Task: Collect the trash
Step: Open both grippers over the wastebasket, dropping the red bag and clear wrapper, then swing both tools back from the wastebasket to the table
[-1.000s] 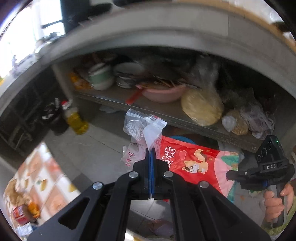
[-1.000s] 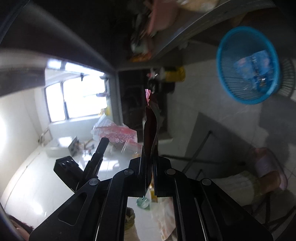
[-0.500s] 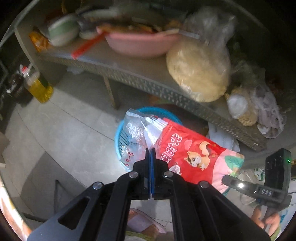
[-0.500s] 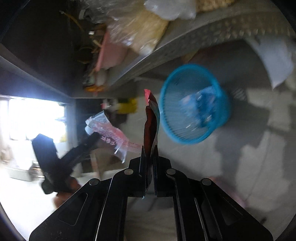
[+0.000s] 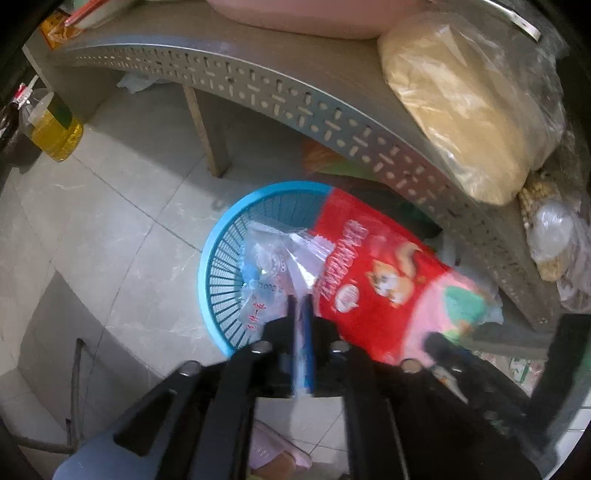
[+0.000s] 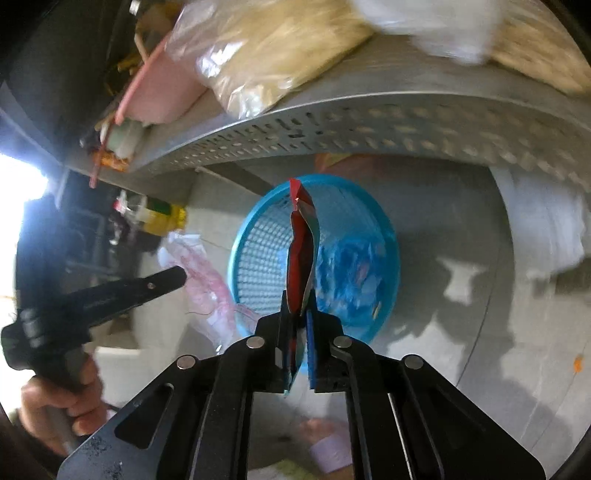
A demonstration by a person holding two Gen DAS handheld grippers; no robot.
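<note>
My left gripper (image 5: 301, 306) is shut on a clear plastic wrapper (image 5: 273, 266) with red print, held over a blue plastic basket (image 5: 218, 258) on the tiled floor. My right gripper (image 6: 300, 314) holds a red snack bag (image 6: 301, 254) edge-on over the same basket (image 6: 258, 258); its jaws have parted slightly and the bag sits against the left finger. The red bag (image 5: 373, 280) shows broadside in the left wrist view. Blue trash (image 6: 351, 269) lies inside the basket. The left gripper and its wrapper (image 6: 199, 273) show in the right wrist view, left of the basket.
A perforated metal shelf (image 5: 314, 99) overhangs the basket, holding a pink basin (image 5: 314, 18) and bagged noodles (image 5: 454, 110). An oil bottle (image 5: 55, 133) stands on the floor at left. White bags (image 6: 546, 229) lie right of the basket.
Both grippers moved down and closer to the blue basket, now directly above it. The right gripper's jaws have opened a little around the red bag.
</note>
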